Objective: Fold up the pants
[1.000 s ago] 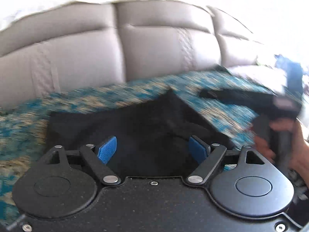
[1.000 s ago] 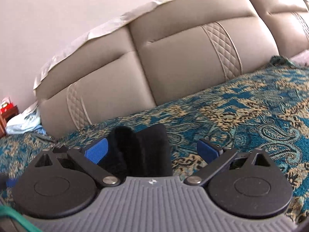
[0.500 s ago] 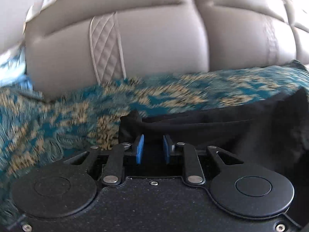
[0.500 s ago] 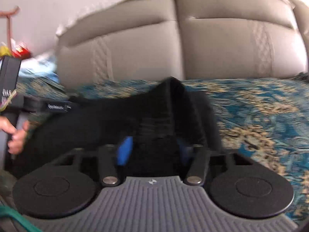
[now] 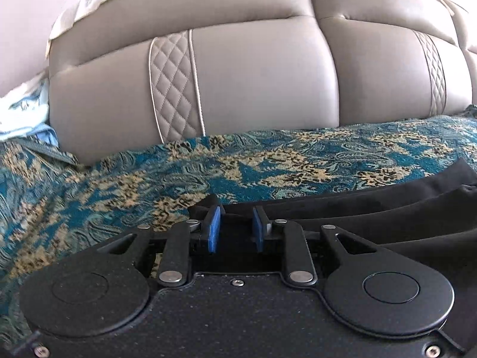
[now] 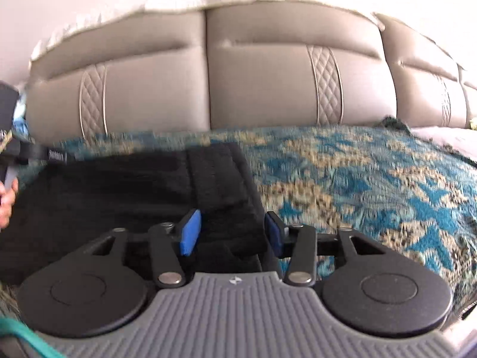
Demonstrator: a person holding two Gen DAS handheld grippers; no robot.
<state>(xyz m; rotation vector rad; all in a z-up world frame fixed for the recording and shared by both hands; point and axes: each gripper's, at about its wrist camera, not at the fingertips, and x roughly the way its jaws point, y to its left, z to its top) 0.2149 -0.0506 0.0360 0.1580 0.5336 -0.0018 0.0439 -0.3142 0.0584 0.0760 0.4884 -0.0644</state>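
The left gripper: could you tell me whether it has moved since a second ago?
Yes. The left gripper has swung leftward along the headboard, from over the middle of the pants to their left corner, where its jaws now sit.

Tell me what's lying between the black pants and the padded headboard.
Only the blue and gold patterned bedspread lies between the black pants and the padded headboard; both wrist views show nothing else there.
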